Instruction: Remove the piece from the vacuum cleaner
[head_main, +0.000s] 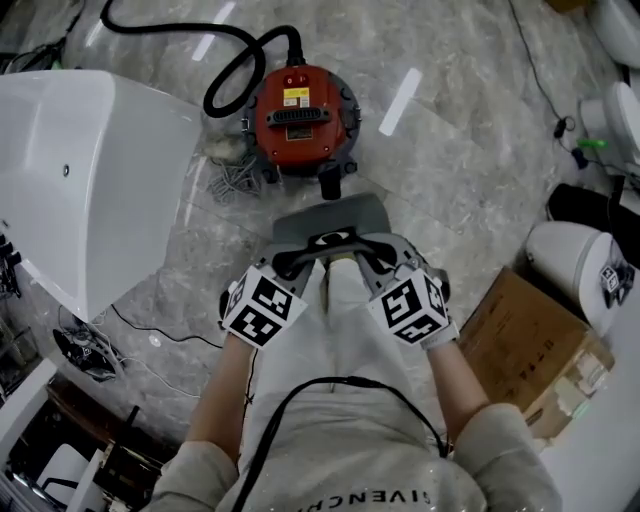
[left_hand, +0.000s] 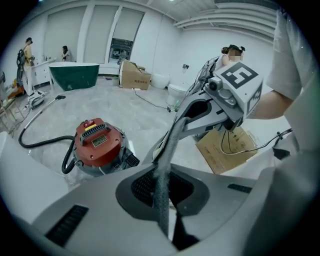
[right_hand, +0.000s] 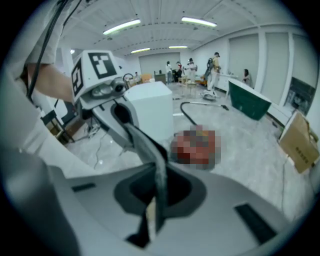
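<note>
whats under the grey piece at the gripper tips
Only marble floor shows around the grey piece; what lies beneath is covered by it, and its near end by the left gripper and right gripper.

Vacuum hose (head_main: 170, 30) cut by top edge (head view), distant people (right_hand: 214, 67) tiny

Probably a bathroom-fixture showroom: white bathtub (head_main: 90, 170) at nine o'clock, toilets (head_main: 565, 255) at three, marble floor (head_main: 450, 150).
</note>
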